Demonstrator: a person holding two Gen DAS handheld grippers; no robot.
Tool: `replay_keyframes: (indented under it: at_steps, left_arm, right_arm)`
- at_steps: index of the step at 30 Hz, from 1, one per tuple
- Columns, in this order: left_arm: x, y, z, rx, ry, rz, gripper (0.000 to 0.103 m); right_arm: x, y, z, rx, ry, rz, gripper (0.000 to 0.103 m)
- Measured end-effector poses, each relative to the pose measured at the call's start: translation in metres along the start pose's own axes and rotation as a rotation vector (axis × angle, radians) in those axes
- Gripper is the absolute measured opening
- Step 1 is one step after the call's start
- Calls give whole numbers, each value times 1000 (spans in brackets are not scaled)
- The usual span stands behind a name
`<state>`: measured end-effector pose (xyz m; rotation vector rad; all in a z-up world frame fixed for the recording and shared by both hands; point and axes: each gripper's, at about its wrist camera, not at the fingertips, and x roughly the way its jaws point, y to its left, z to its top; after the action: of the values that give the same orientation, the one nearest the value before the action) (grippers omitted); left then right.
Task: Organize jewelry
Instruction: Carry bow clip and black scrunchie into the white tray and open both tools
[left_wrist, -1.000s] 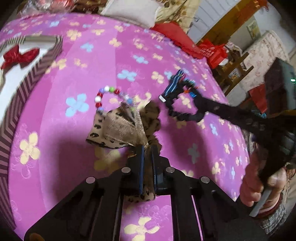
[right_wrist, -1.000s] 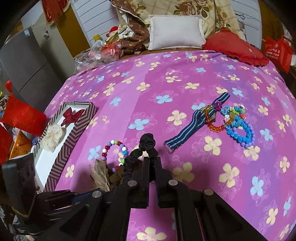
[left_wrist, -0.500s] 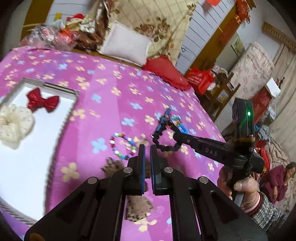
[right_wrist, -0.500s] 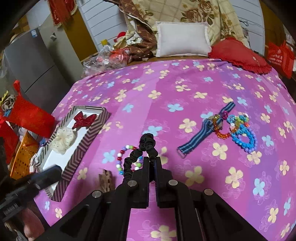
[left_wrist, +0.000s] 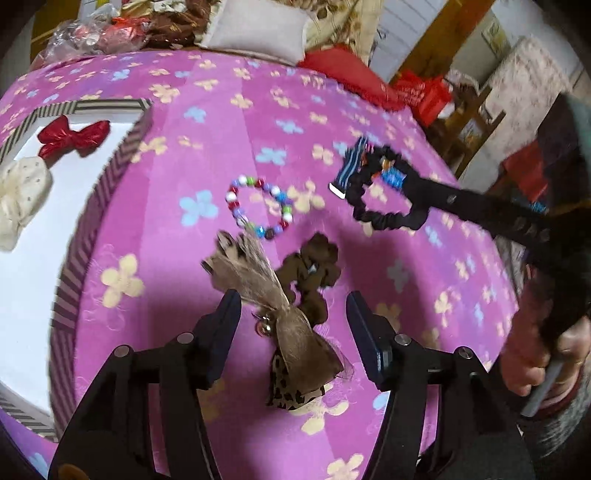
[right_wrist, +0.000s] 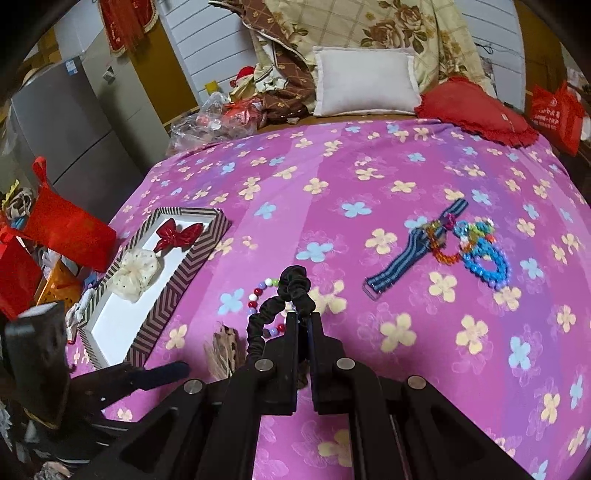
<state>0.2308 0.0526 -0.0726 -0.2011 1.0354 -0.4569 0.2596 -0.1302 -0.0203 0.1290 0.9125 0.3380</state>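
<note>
A leopard-print bow (left_wrist: 295, 343) lies on the pink flowered bedspread between the fingers of my left gripper (left_wrist: 293, 301). Its jaws are opening and the pads stand clear of the bow. A brown scrunchie (left_wrist: 314, 266) lies just beyond, then a multicoloured bead bracelet (left_wrist: 258, 206). My right gripper (right_wrist: 304, 318) is shut on a black scrunchie (right_wrist: 291, 288), which hangs above the bed; it also shows in the left wrist view as a black scrunchie (left_wrist: 384, 210). A striped-rim white box (right_wrist: 184, 266) at the left holds a red bow (right_wrist: 177, 234) and a cream scrunchie (right_wrist: 136, 275).
A blue striped band (right_wrist: 413, 247) and blue and orange bead bracelets (right_wrist: 484, 254) lie to the right on the bed. A white pillow (right_wrist: 365, 83) and a red cushion (right_wrist: 476, 107) sit at the far edge. Red bags (right_wrist: 70, 229) stand left of the bed.
My left gripper was shut on the leopard bow; its jaws have now parted and the bow lies loose on the bed between them. The right gripper still grips the black scrunchie.
</note>
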Motion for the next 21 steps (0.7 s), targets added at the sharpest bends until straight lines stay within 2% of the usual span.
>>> replay_keyframes:
  at_steps: [4,5,6,7,8,9,11,14,16,21]
  left_arm:
    - [22,-2,-3,-1,38,46,60]
    - [24,-1,-3,-4,45,53,56]
    - [27,1,-4,-13,57,48,34]
    - [30,3,-3,-19,72,45,25]
    - [32,4,-2,-23,83,42,25]
    - [31,5,-3,-31,72,41,20]
    - [27,4,-3,-20,59,52,19]
    - [4,4,2,-20,-10,41,19]
    - [-23,6,8,-27,-75,15,19]
    - [-85,22,17,-48,-215,7,19]
  right_arm:
    - [1,-4,-6,-4,7,-2,4]
    - [1,-5,-8,-4,8,-1,4]
    - [1,-6,-9,-3,8,1,4]
    - [1,-6,-9,-1,9,4,4]
    - [2,-7,-10,0,10,7,4]
    - [2,-7,-10,0,10,8,4]
    - [3,-7,-11,-1,10,10,4]
    - [3,-5,-10,1,6,17,4]
    - [2,-2,-9,-1,2,24,4]
    - [0,15,0,-24,0,61,4]
